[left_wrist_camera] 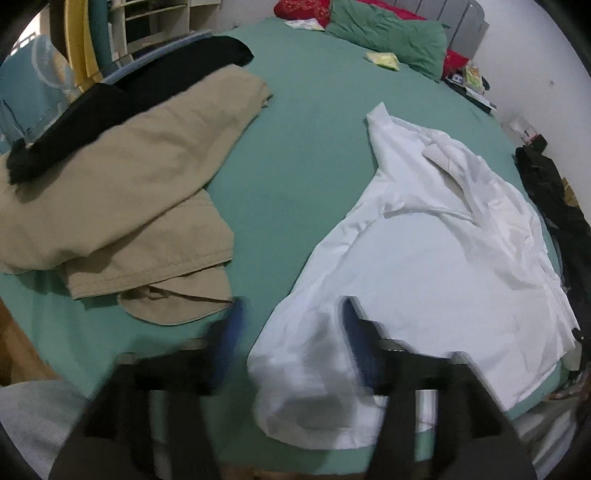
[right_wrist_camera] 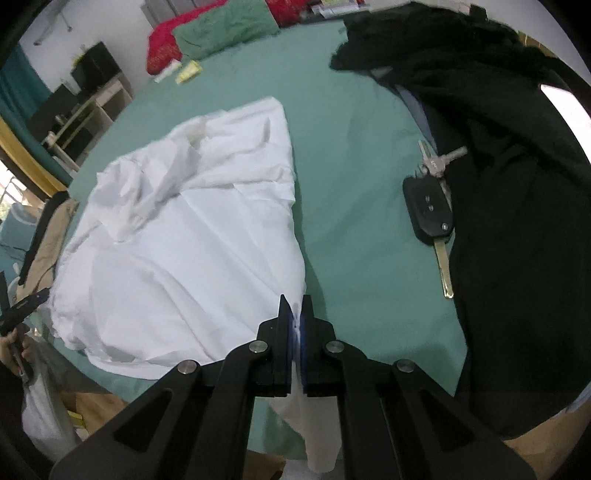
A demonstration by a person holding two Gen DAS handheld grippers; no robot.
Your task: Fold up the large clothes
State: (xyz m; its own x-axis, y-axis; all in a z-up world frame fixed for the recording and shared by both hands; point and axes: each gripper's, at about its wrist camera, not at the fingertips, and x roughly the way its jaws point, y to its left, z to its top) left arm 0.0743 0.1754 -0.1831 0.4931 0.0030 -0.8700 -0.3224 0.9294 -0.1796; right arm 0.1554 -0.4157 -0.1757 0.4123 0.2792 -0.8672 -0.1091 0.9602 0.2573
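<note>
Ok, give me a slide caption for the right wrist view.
Right tongs pinch the white shirt's corner on the green bedsheet, car key alongside.

One white shirt (left_wrist_camera: 424,258) — two green pillows (left_wrist_camera: 388,33).

My right tongs (right_wrist_camera: 296,314) are pinched on the near edge of the white shirt (right_wrist_camera: 192,229), with a strip of cloth hanging below them. The shirt lies rumpled on the green bed (right_wrist_camera: 351,166). To its right I see a car key (right_wrist_camera: 430,212) with a key bunch, touching a black garment (right_wrist_camera: 517,221).
</note>
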